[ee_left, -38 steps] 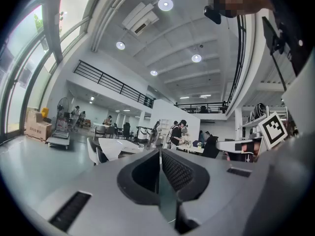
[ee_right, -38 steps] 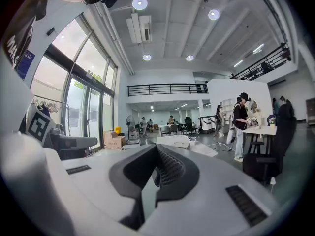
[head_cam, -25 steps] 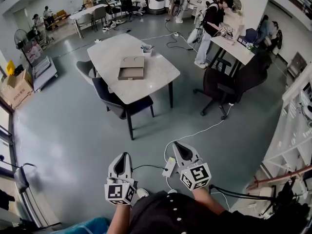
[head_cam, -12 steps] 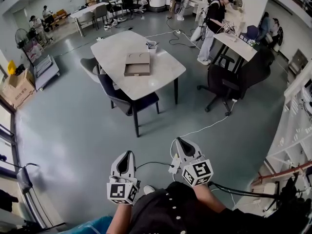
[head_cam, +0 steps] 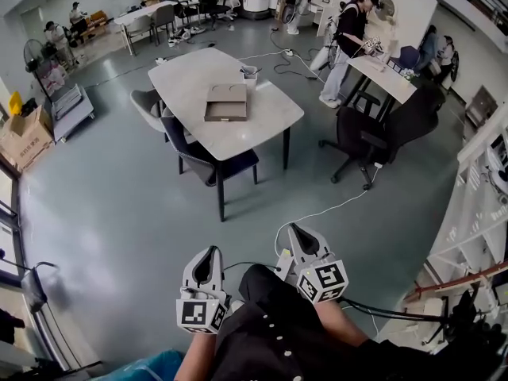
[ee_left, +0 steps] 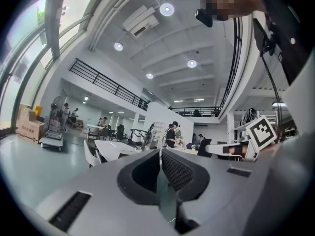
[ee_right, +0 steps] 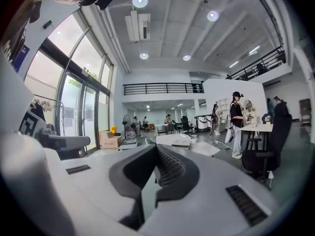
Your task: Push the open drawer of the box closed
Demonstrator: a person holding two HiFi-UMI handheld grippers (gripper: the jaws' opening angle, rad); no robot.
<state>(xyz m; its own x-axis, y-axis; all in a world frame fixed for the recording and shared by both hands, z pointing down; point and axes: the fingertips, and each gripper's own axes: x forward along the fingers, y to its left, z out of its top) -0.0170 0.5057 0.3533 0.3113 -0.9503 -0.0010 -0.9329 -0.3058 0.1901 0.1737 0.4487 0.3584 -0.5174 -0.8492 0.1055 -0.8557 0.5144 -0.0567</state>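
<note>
Well short of the box [head_cam: 225,102], left gripper [head_cam: 209,252] and right gripper [head_cam: 294,228] hang; jaws pressed together, empty.

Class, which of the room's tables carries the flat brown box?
The large white table in the room's middle; only it bears the brown box.

A dark chair [head_cam: 210,162] is tucked at a white table [head_cam: 184,86], with a black office chair [head_cam: 359,138] near it.

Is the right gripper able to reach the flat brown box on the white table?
Probably not: the right gripper is near the person's body, while the flat brown box lies far across the grey floor.
</note>
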